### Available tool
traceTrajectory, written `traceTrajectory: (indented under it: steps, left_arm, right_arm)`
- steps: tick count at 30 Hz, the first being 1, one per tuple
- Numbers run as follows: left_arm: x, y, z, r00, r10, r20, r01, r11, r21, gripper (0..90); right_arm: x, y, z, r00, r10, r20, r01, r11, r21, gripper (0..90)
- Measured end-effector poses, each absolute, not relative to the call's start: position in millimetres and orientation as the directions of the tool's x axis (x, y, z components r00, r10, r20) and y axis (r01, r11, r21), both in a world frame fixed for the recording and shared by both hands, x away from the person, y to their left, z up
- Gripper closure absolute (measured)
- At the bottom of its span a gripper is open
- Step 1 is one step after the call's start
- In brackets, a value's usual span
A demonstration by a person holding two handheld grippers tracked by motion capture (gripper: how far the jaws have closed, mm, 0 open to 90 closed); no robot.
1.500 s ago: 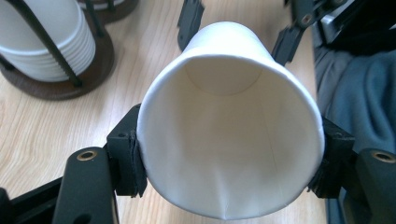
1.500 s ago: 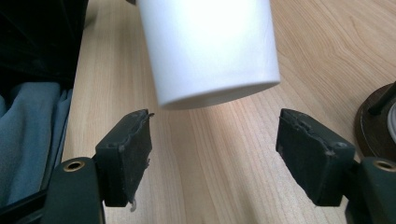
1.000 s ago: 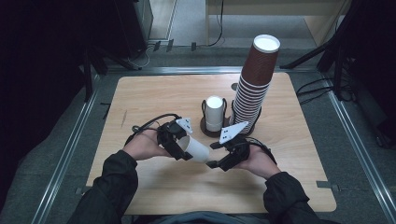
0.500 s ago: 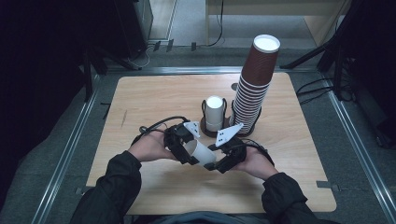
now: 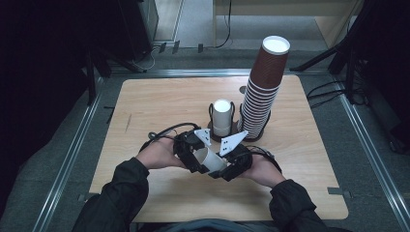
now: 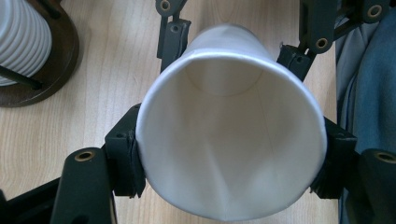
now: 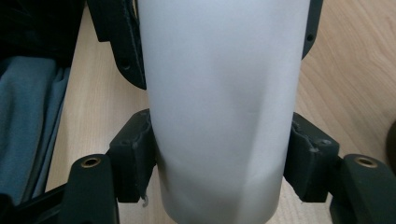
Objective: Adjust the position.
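High view is showing both hands working one white paper cup [image 5: 209, 159] low over the table [image 5: 159, 101]: left gripper [image 5: 189, 151] is clenching its rim end, right gripper [image 5: 231, 162], jaws just closing, is pressing its base end, separation apparently unfinished.

High view: dim, dark surroundings; surface [image 5: 159, 106] lit evenly from above.
Shadows: soft, faint.
Gripper views: bright, sharp; cup [image 6: 229, 140] slightly overexposed, close-up edges soft.
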State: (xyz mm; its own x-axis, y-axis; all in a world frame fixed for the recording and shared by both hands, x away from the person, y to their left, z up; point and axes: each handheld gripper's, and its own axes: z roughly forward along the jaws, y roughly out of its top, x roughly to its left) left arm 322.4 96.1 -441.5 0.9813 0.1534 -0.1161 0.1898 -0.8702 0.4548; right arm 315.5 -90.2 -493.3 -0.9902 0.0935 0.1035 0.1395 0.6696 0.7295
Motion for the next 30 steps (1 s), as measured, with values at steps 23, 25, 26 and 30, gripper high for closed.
traceTrajectory:
  steps: [23,25,26,30]
  left_arm:
    - [322,121,-436,0.972,0.213,-0.102,0.231,-0.773,0.591,8.3]
    - [322,126,-436,0.968,0.220,-0.120,0.246,-0.746,0.618,8.2]
    - [322,128,-436,0.967,0.228,-0.118,0.250,-0.740,0.625,8.3]
    - [321,132,-440,0.958,0.251,-0.136,0.276,-0.698,0.661,8.3]
  right_arm:
    - [320,-99,-490,-0.989,0.126,0.084,0.146,0.650,0.746,34.3]
    - [320,-101,-489,-0.987,0.134,0.089,0.155,0.643,0.750,34.3]
    - [320,-101,-488,-0.987,0.133,0.085,0.151,0.639,0.754,34.3]
    - [321,-103,-487,-0.987,0.135,0.085,0.152,0.629,0.763,34.2]
